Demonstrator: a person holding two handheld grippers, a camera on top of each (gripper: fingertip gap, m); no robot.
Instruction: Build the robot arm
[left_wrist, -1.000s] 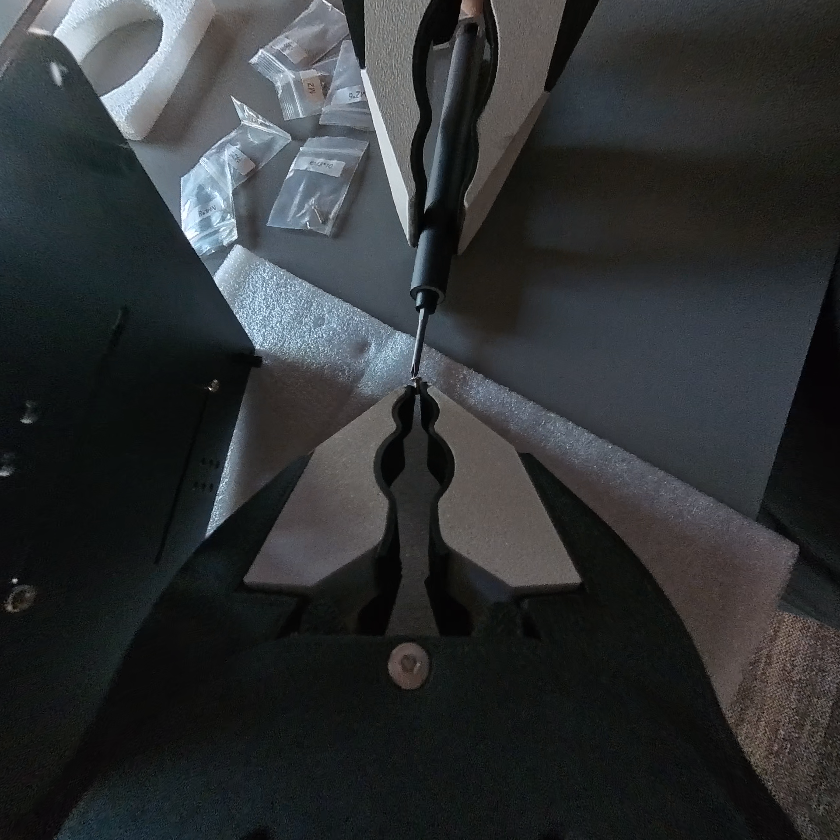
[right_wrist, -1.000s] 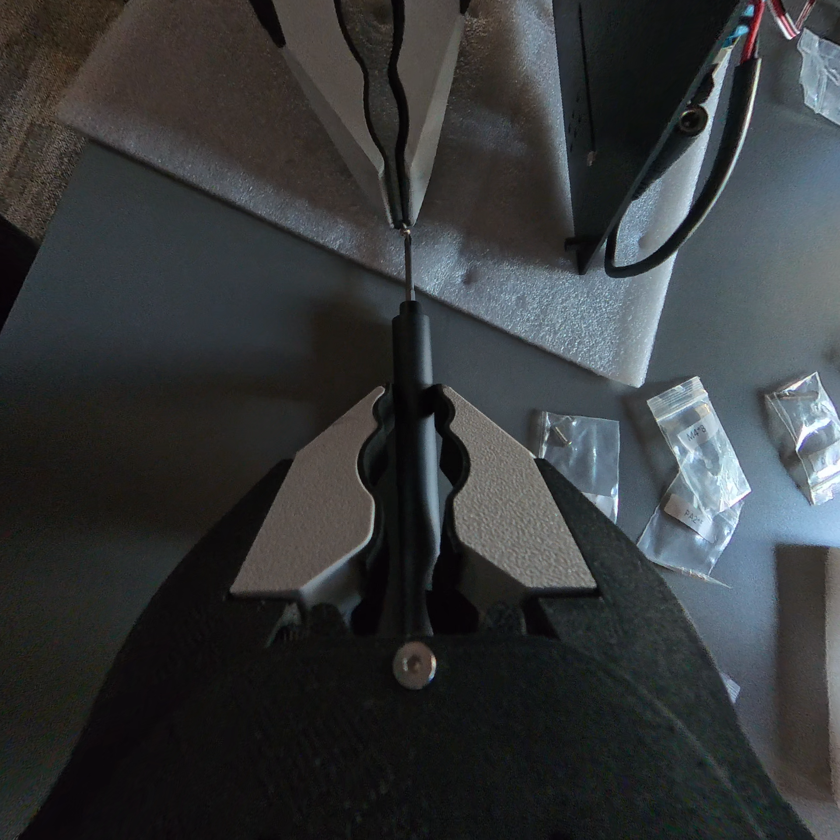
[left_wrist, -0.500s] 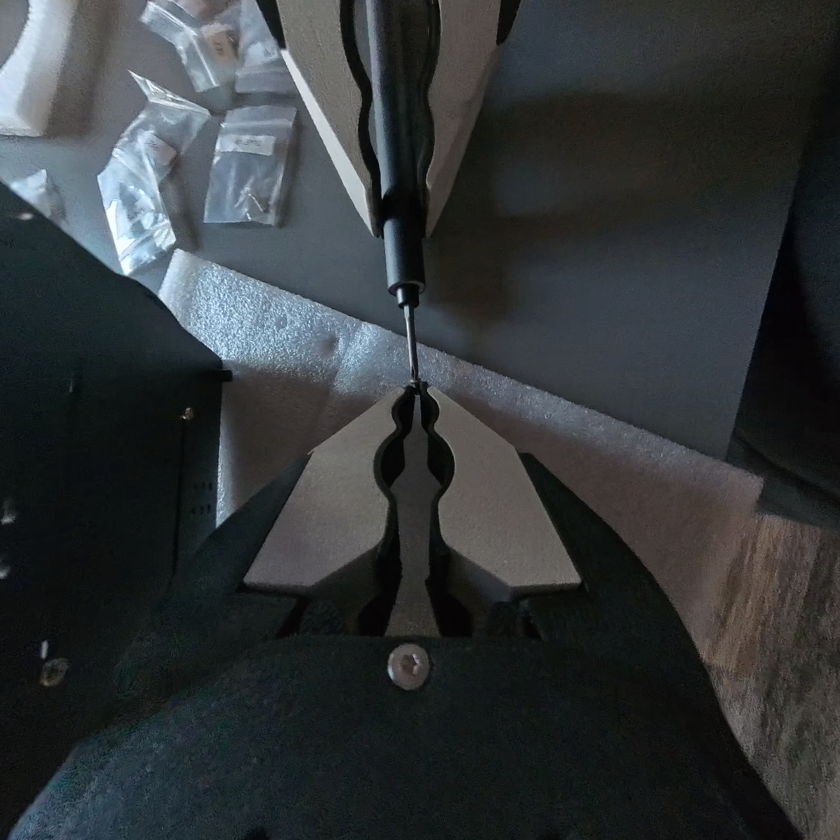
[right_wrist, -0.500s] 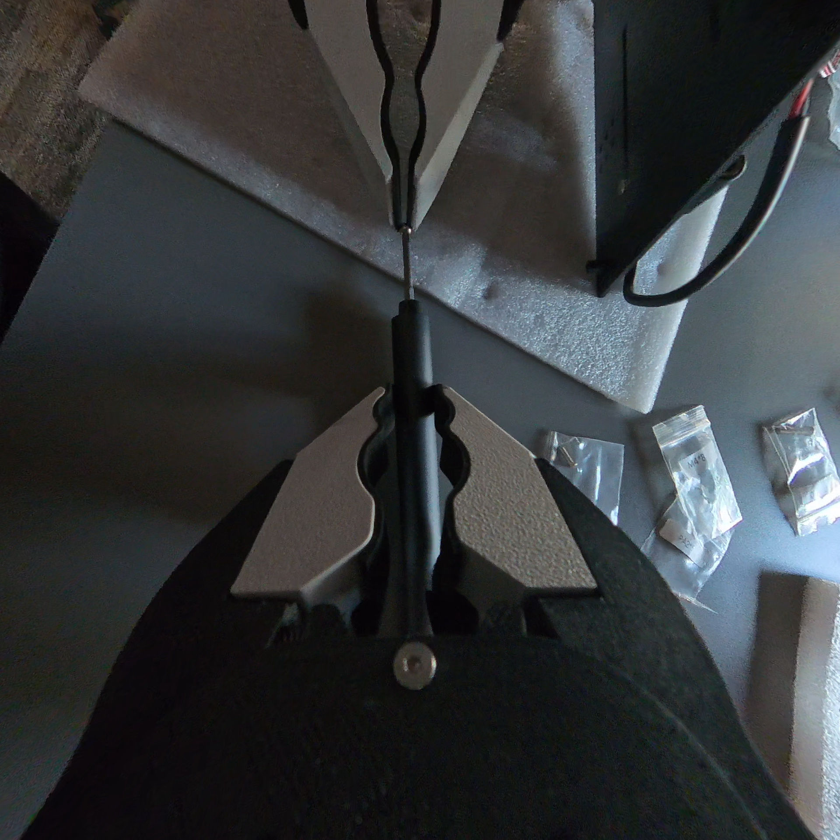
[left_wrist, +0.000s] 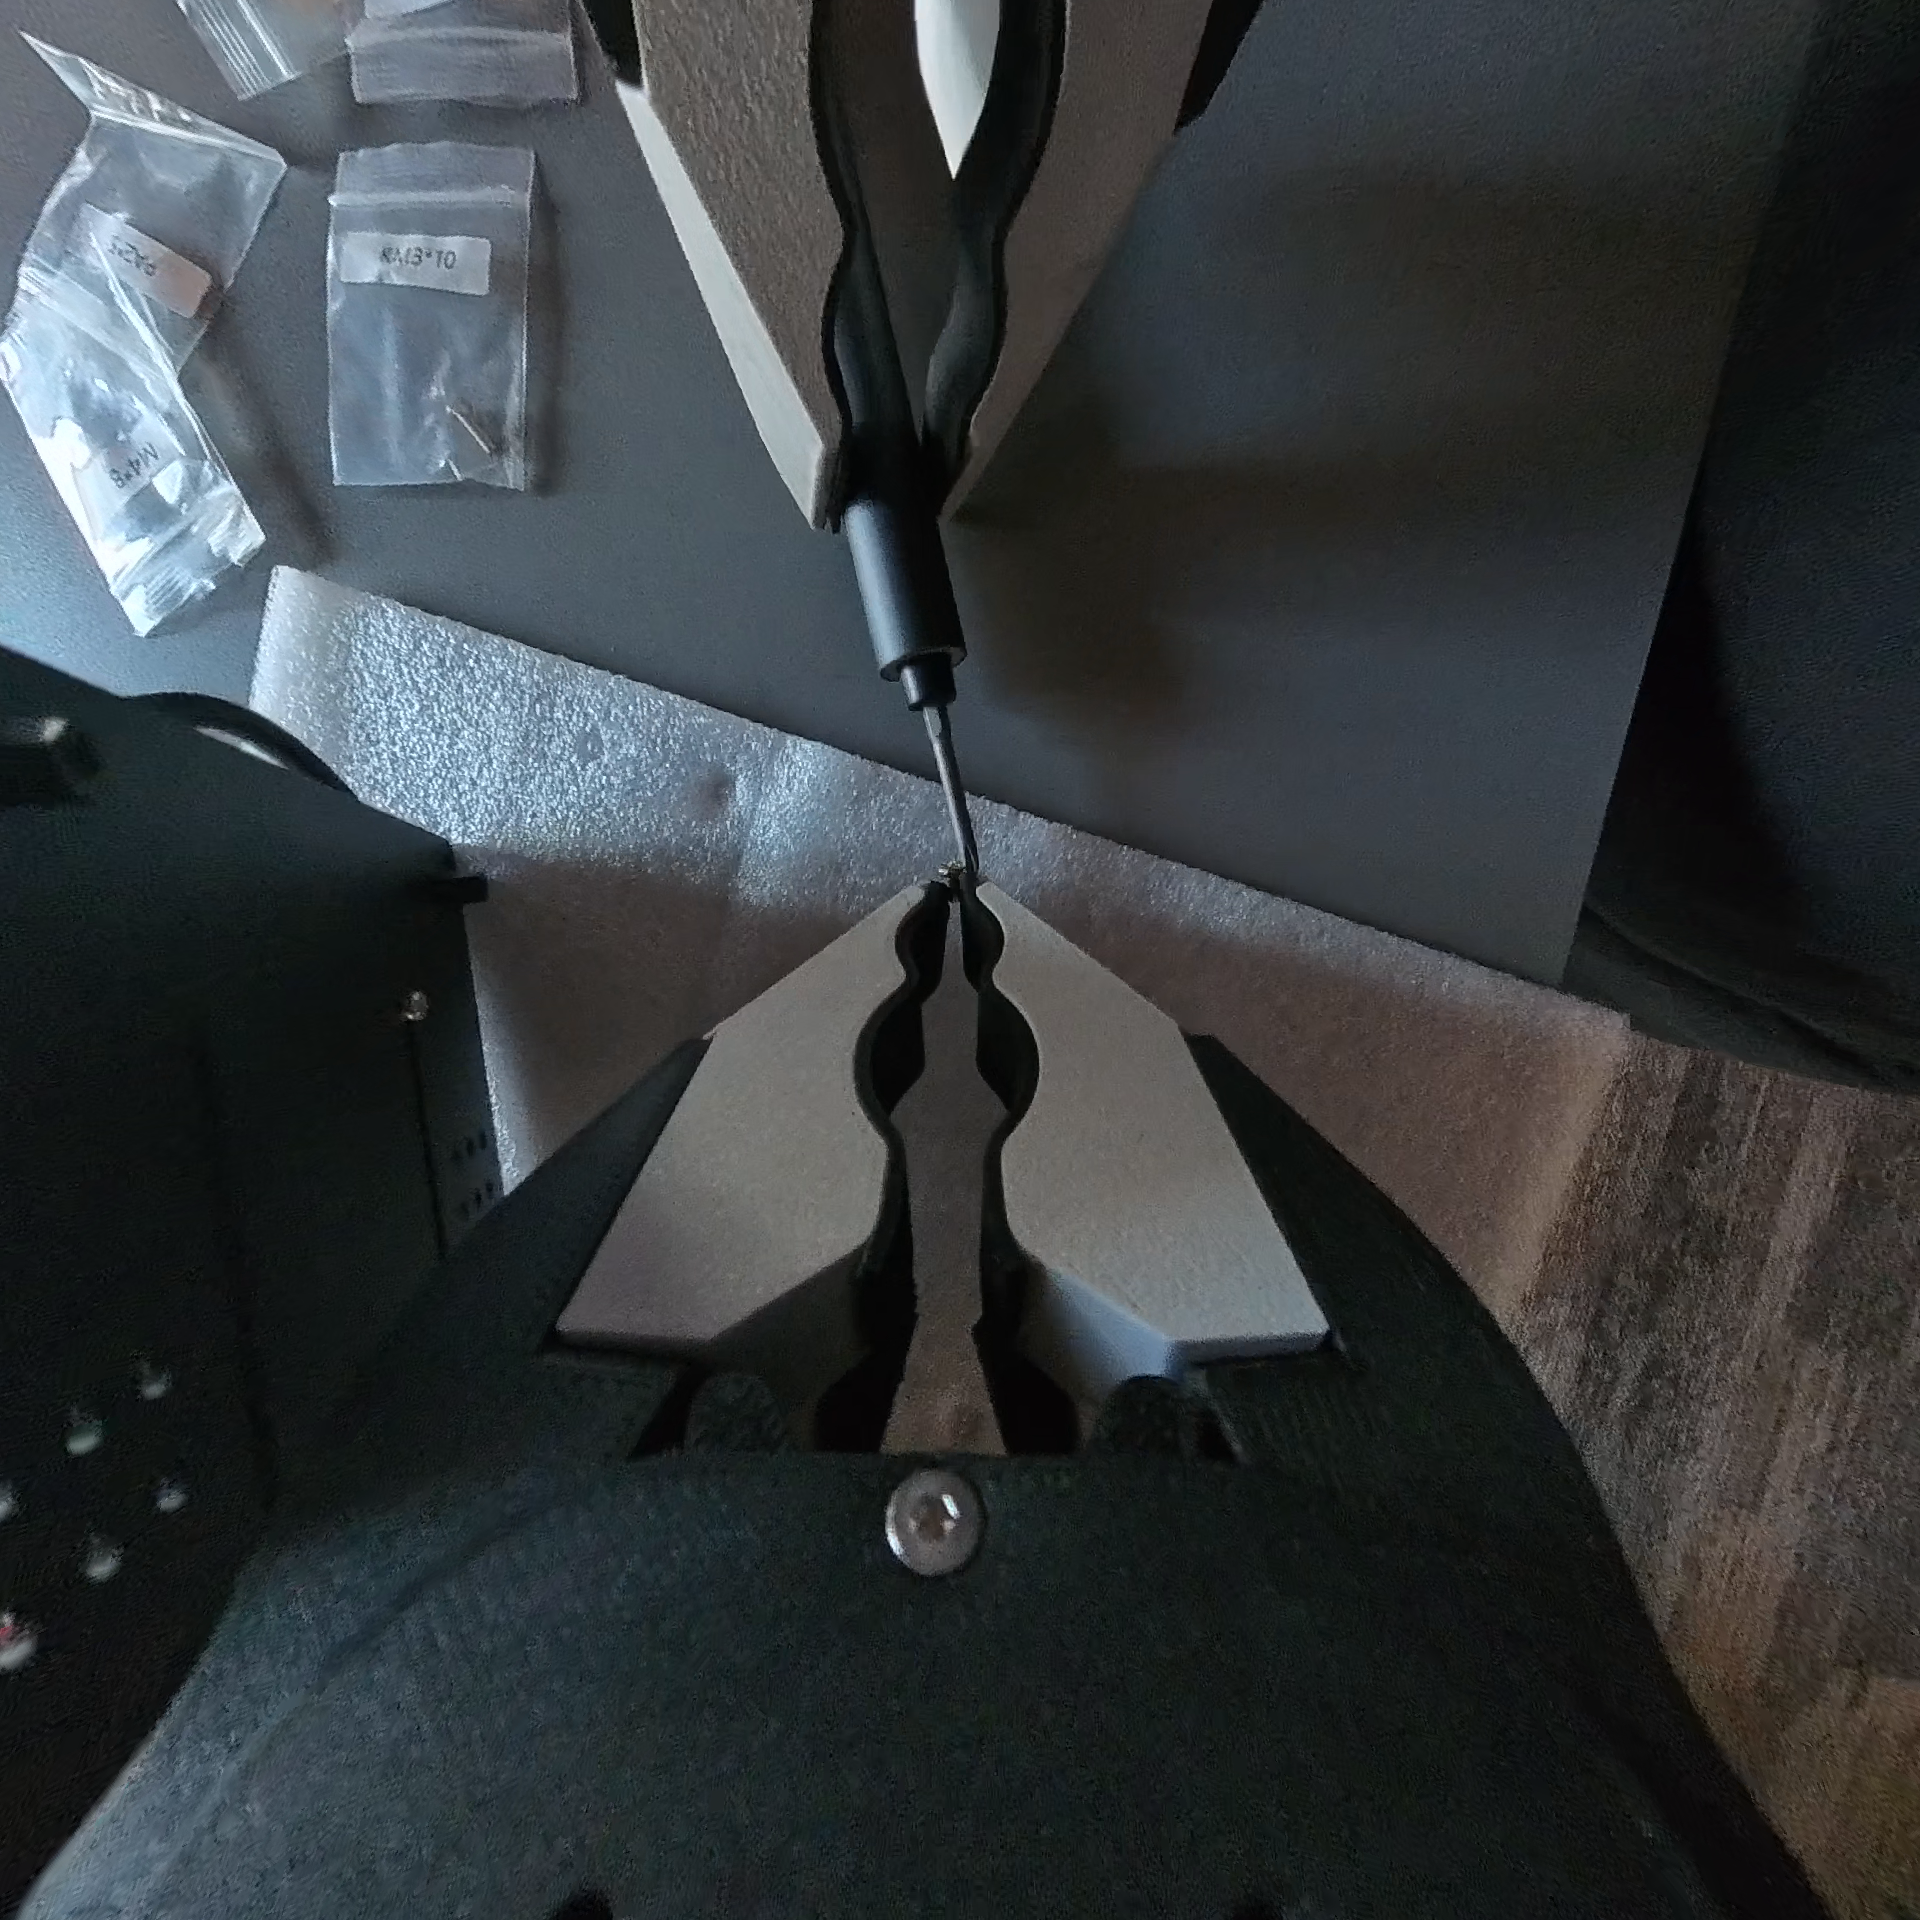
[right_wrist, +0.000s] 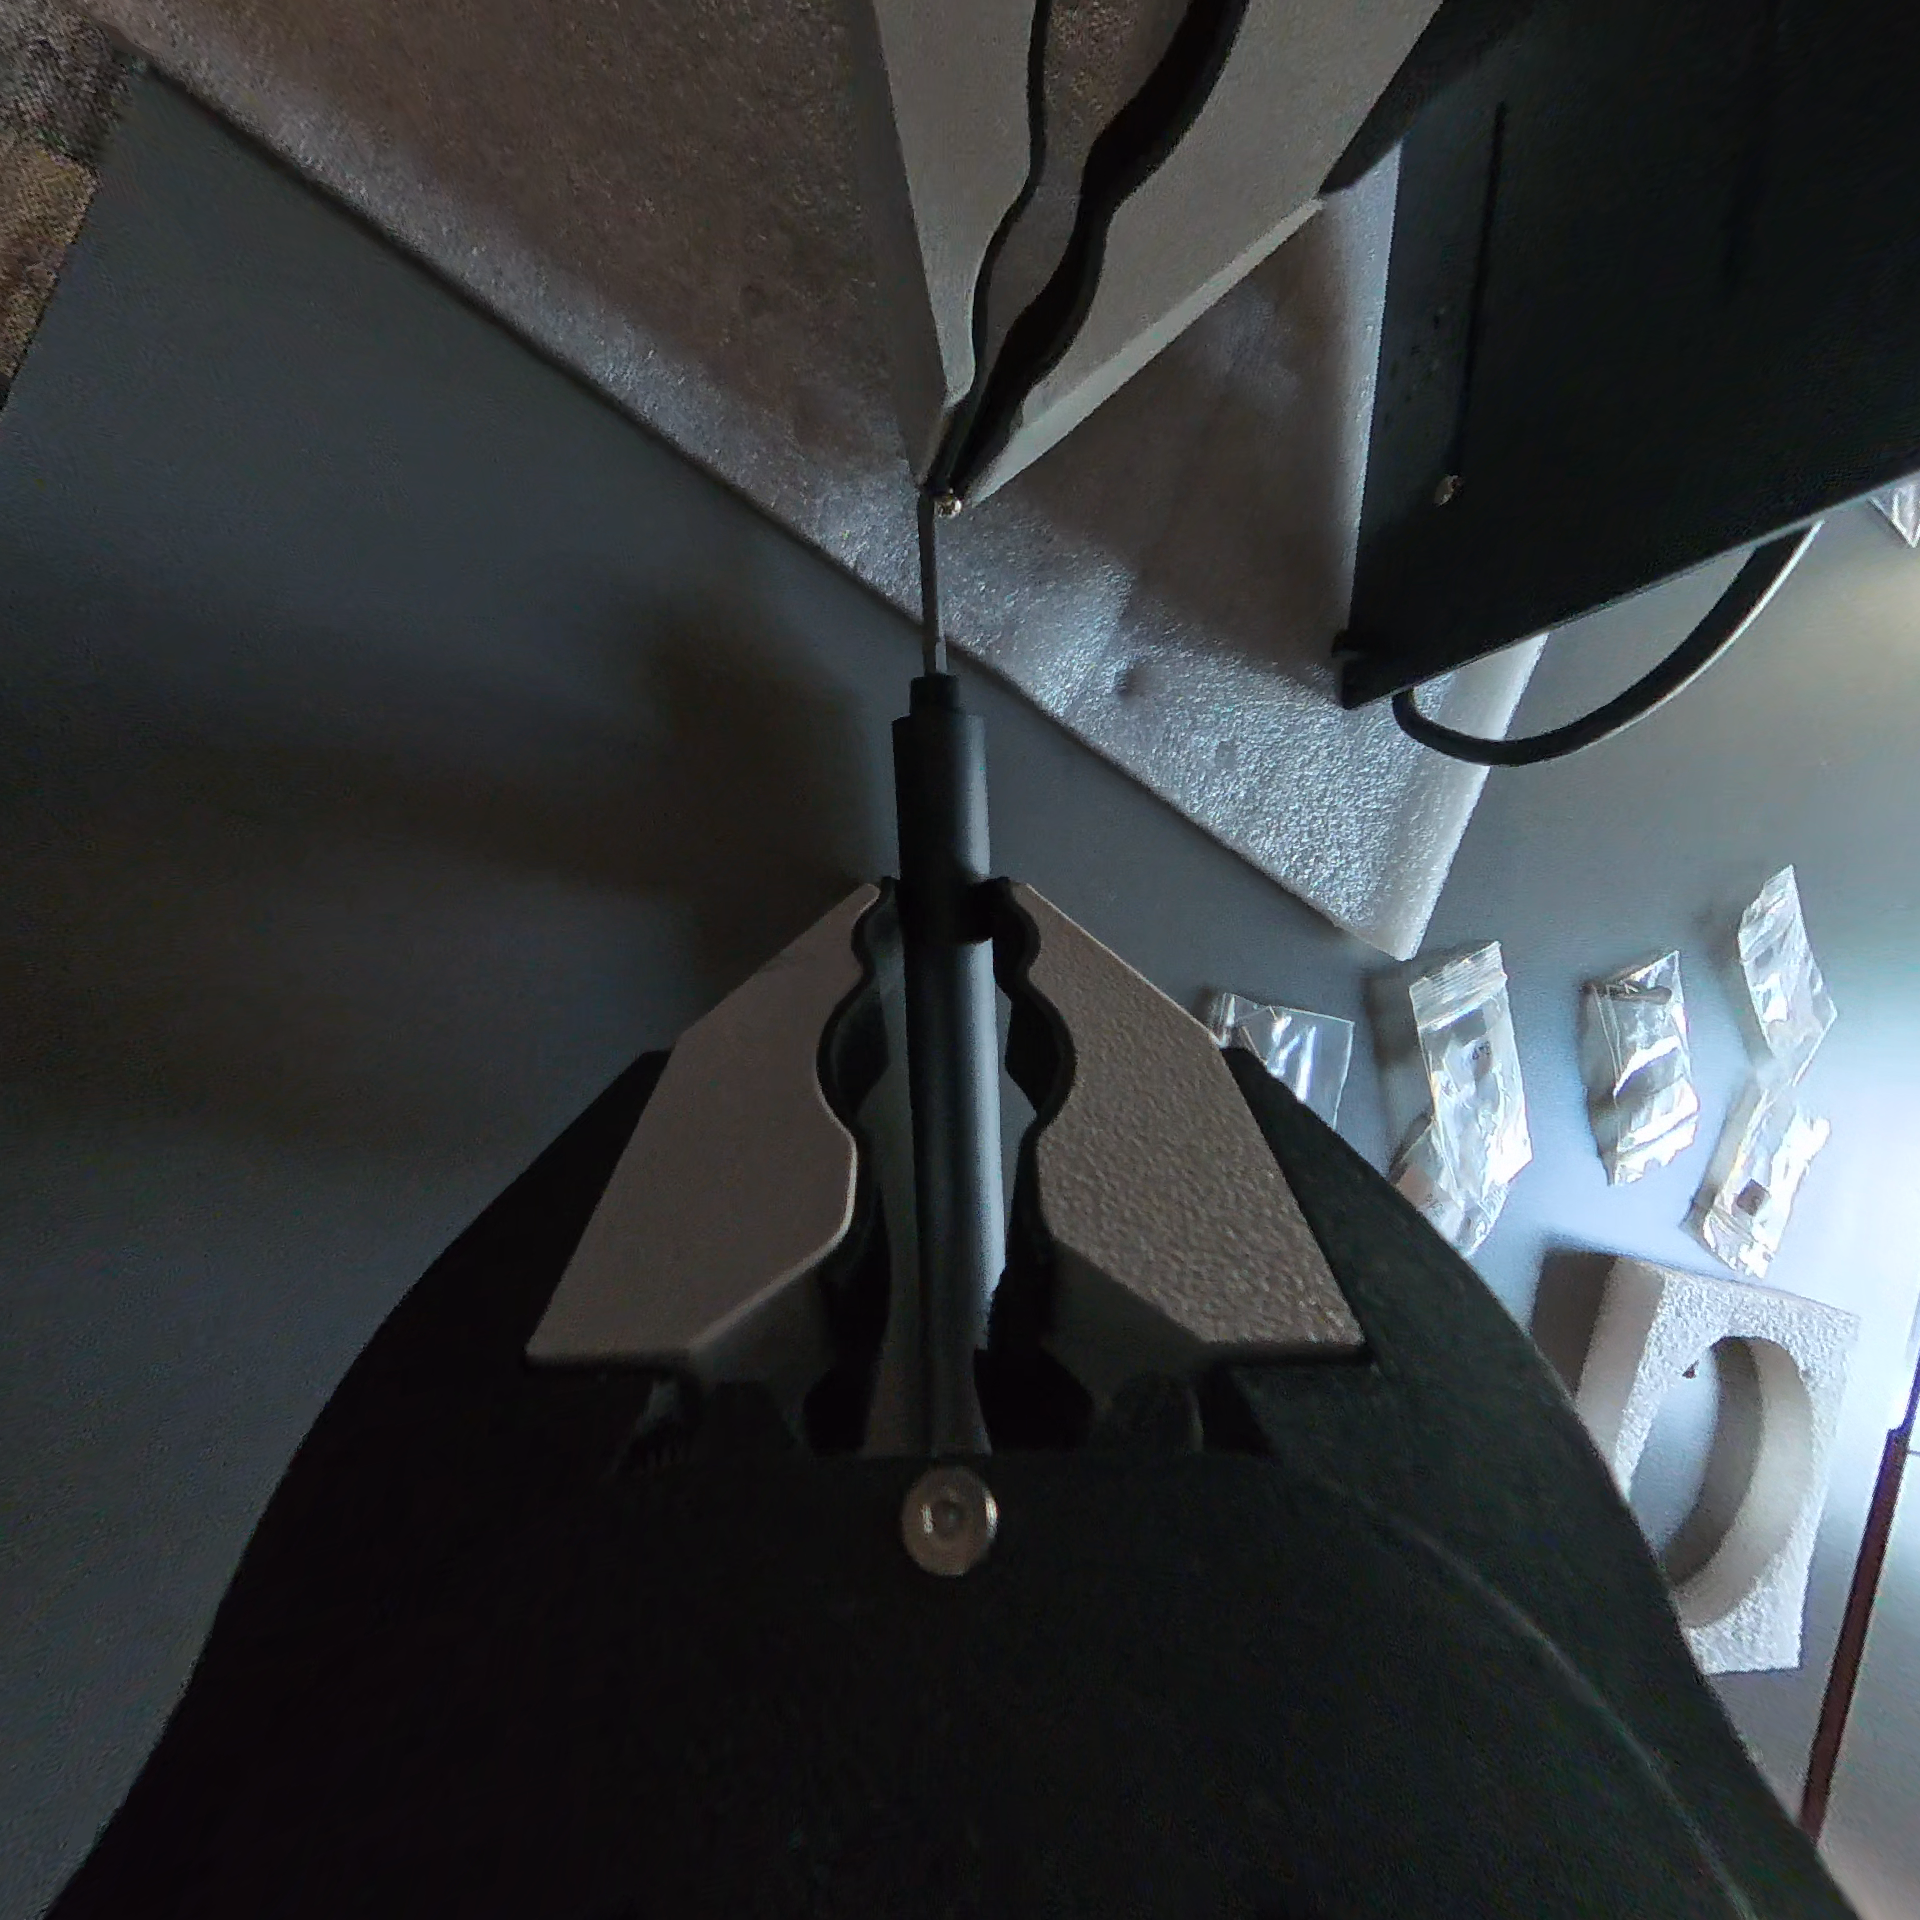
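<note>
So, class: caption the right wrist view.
Right gripper clamps a black screwdriver, tip at a tiny screw pinched by the left gripper.

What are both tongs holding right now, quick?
Left tongs: closed on a tiny screw at the tips.
Right tongs: closed on a black screwdriver, its tip at that screw.

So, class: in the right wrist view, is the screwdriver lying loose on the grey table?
No, the right tongs grip the screwdriver.

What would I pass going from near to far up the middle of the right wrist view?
Right gripper clamping a black screwdriver → its thin metal bit → a tiny screw → the left gripper, tips pinched on that screw, over the white foam sheet.
</note>
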